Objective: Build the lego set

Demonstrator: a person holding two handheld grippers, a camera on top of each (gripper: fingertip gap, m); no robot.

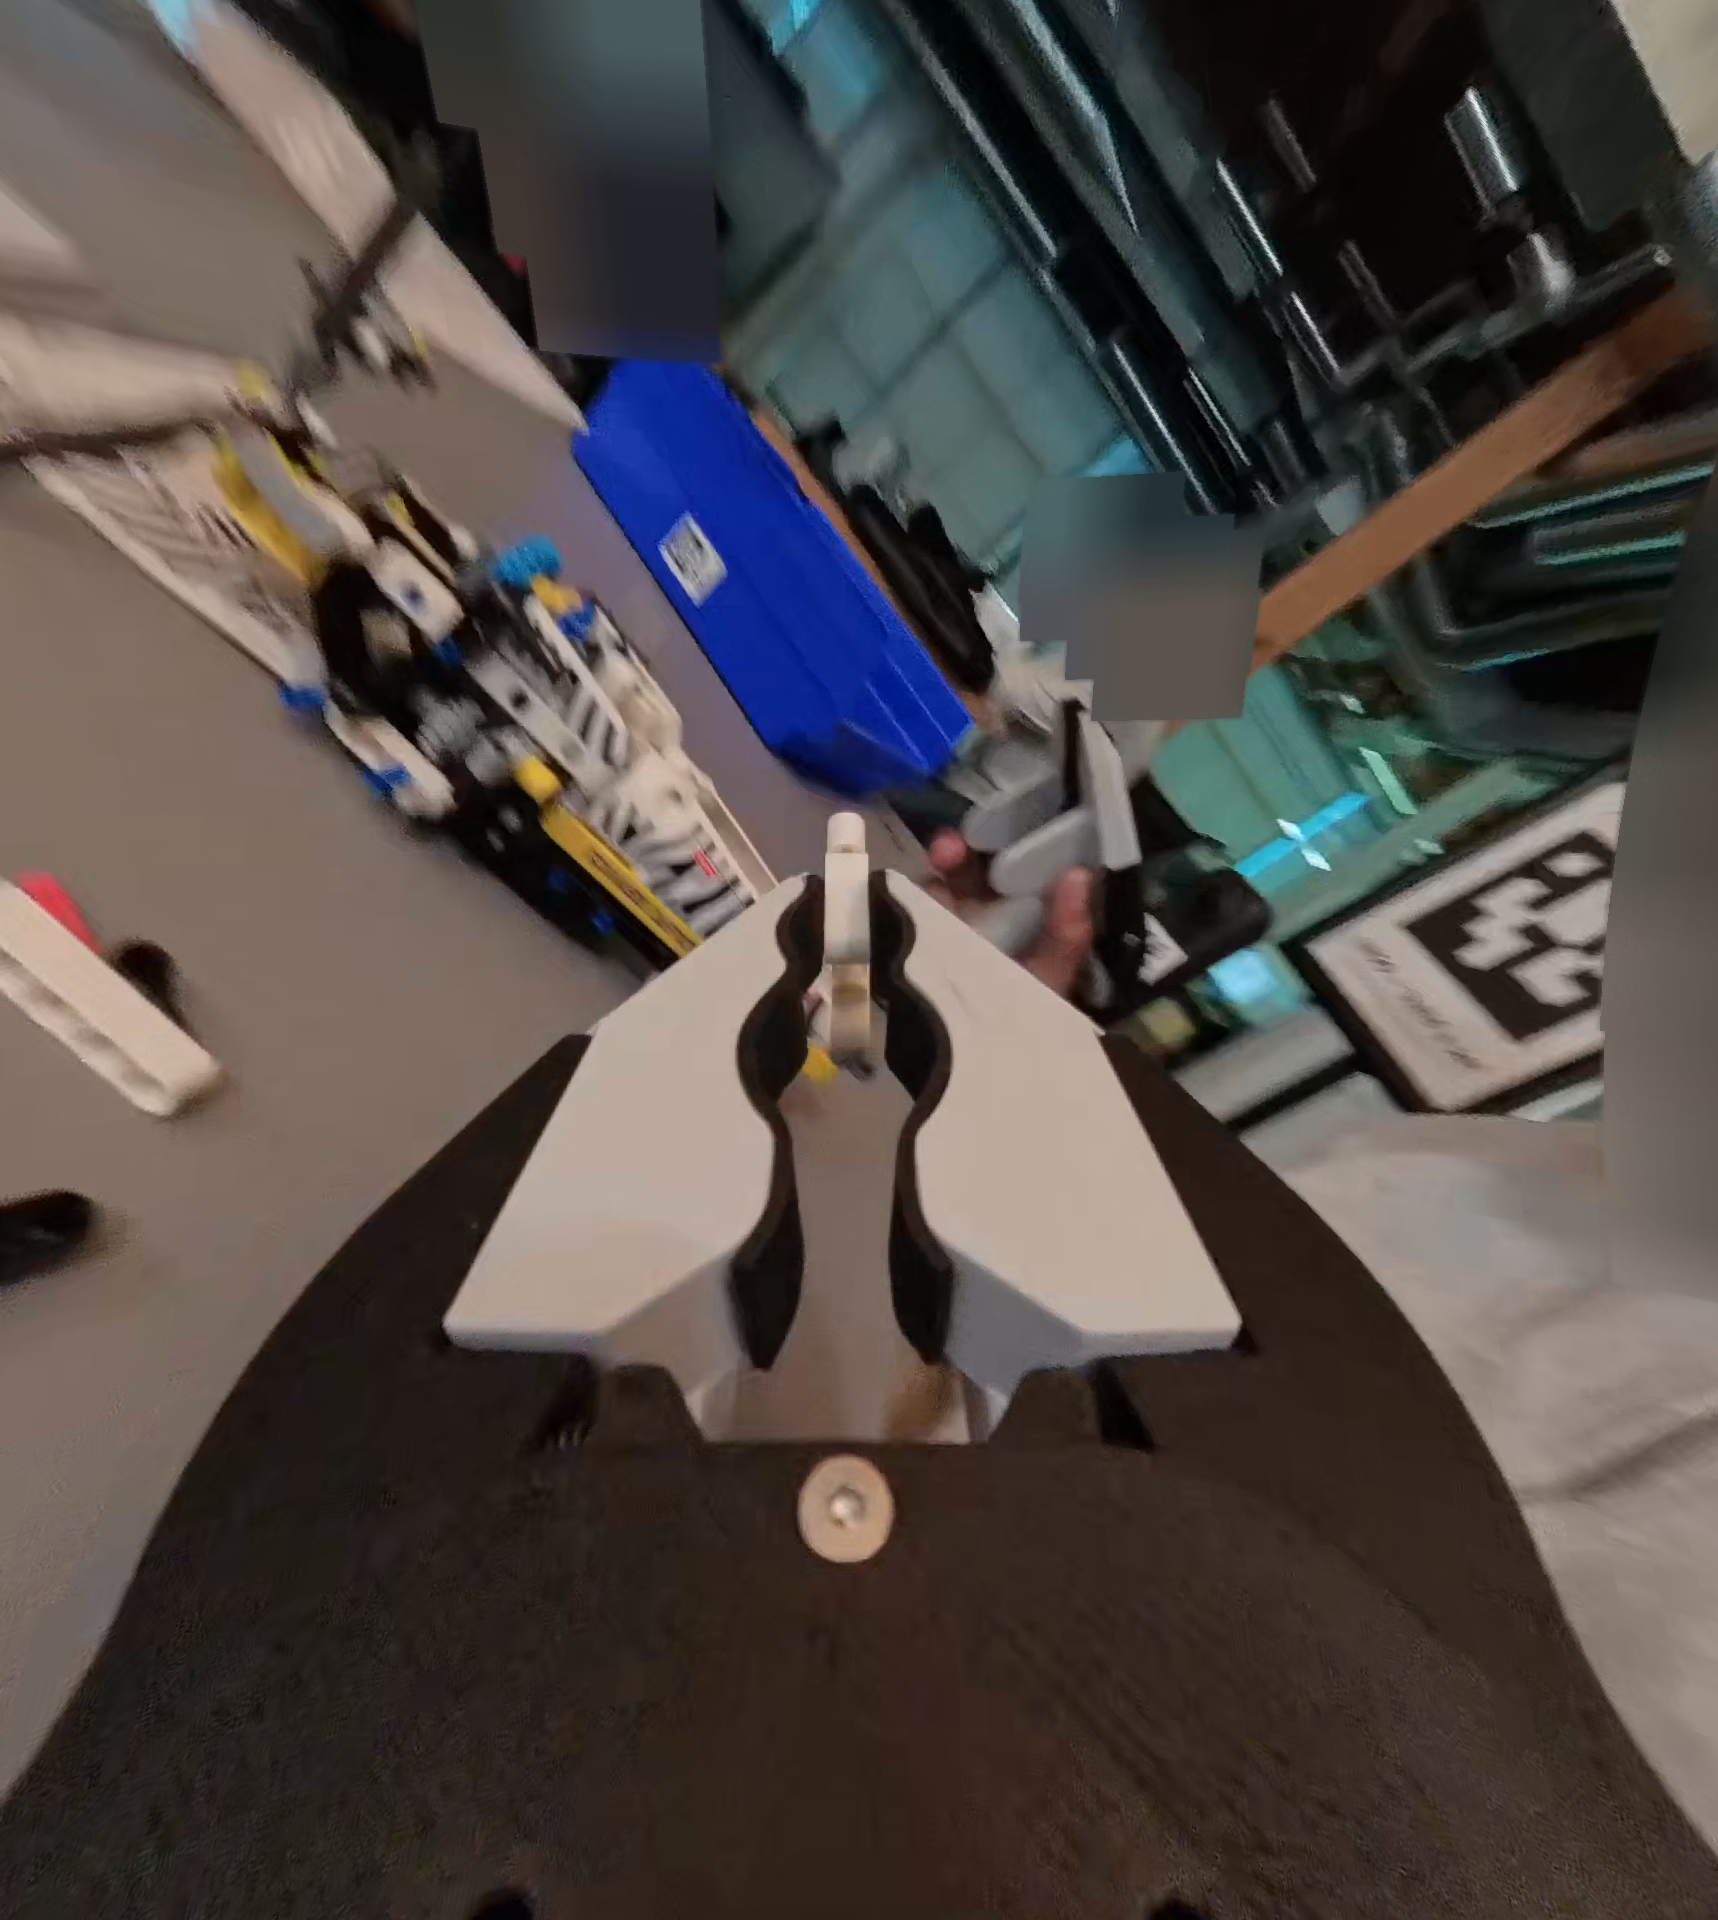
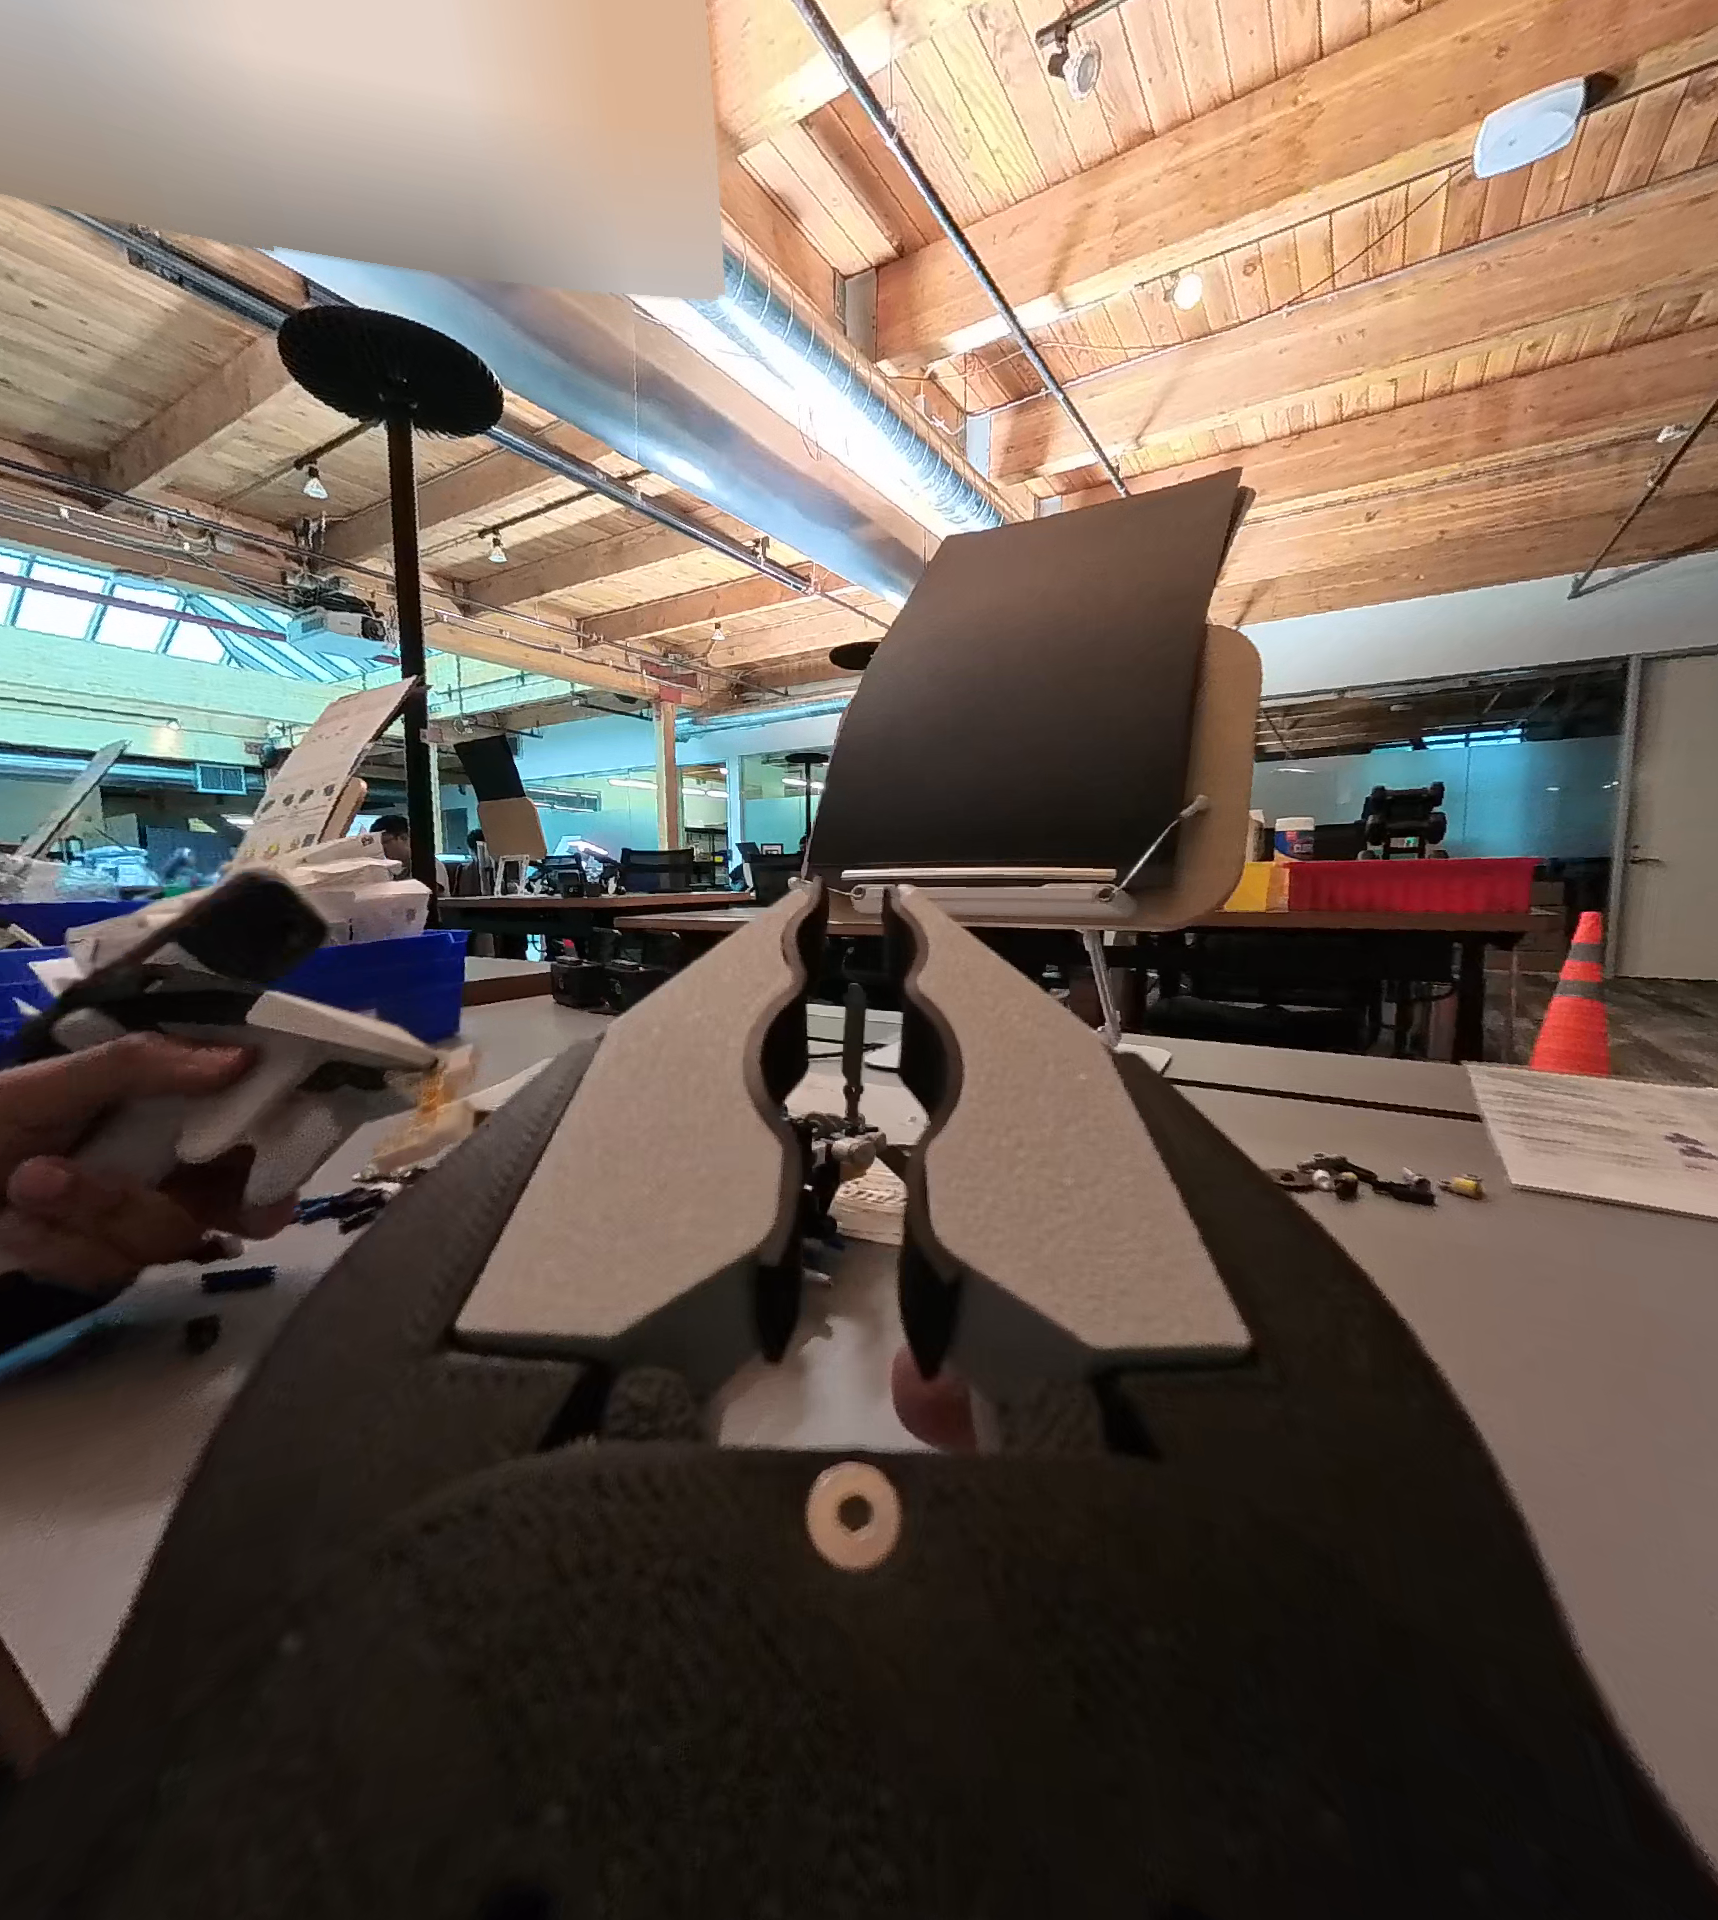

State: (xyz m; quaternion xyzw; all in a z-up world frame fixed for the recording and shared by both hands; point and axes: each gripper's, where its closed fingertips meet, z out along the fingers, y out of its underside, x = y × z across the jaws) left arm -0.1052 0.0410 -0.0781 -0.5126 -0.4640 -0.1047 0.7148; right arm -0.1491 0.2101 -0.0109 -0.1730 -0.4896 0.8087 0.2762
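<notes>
The lego model (image 1: 481, 665) stands on our grey table (image 1: 107, 727) by a blue bin (image 1: 782, 582); our left claw (image 1: 847, 914) pinches a white lego piece (image 1: 847, 935). In the right wrist view, our right claw (image 2: 855, 914), slightly parted and empty, overlooks the table (image 2: 1457, 1403) under a timber ceiling (image 2: 1354, 364).

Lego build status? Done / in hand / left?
Done: a partly built model stands on the grey table. In hand: left gripper shut on a small white piece; right gripper slightly open, empty. Left: loose parts and a white beam unattached.
</notes>
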